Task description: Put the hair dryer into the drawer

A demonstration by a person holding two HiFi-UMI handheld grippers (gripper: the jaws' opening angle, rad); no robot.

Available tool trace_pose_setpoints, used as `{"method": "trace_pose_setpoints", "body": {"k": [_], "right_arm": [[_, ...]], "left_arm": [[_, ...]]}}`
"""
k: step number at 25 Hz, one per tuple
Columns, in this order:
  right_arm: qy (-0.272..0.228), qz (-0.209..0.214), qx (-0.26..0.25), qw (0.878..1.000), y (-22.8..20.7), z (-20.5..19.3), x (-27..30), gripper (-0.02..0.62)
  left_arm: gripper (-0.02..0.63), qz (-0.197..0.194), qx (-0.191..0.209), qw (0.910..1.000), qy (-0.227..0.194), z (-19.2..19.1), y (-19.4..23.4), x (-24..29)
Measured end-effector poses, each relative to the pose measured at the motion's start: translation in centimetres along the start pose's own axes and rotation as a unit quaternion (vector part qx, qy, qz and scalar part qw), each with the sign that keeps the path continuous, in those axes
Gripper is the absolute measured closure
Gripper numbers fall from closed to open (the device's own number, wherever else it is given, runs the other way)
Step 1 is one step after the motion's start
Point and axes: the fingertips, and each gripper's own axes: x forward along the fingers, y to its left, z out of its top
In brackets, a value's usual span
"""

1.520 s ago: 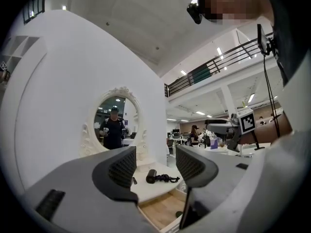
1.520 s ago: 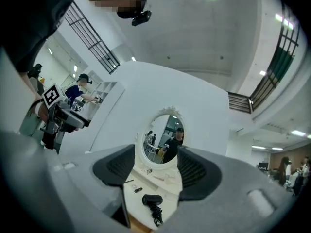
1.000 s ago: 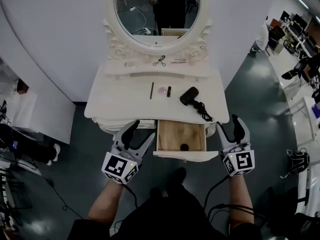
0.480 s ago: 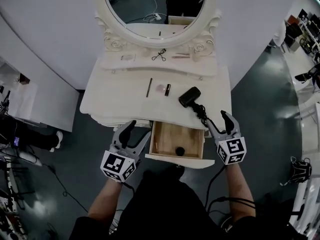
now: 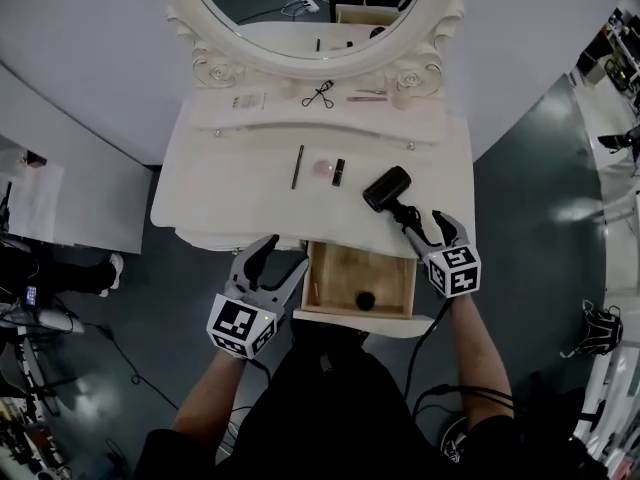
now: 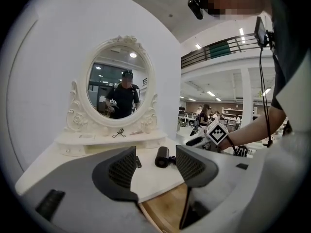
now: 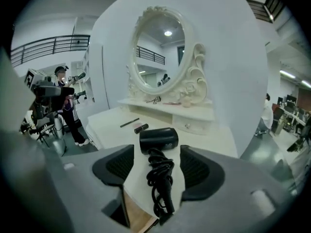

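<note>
The left gripper [image 5: 282,258] hovers with jaws apart and empty beside the open wooden drawer [image 5: 345,273]. The round black hair dryer [image 5: 386,188] lies on the smooth white table [image 5: 230,198]. Its bumpy coiled cord sits between the wide, loose jaws of the right gripper [image 5: 428,230]. Best to squeeze the hard handle, not just the floppy cord
</note>
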Motion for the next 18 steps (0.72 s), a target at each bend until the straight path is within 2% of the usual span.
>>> {"method": "trace_pose_setpoints", "body": {"k": [8, 18], "right_arm": [[0.121, 0.002, 0.002, 0.993, -0.4, -4.1, 6.2, 0.285], [0.192, -0.012, -0.001, 0.981, -0.9, -6.2, 9.0, 0.282]], "left_arm": [[0.354, 0.012, -0.017, 0.9996, 0.019, -1.7, 3.4, -0.5], [0.354, 0.039, -0.036, 0.9983, 0.023, -3.2, 5.8, -2.6]]}}
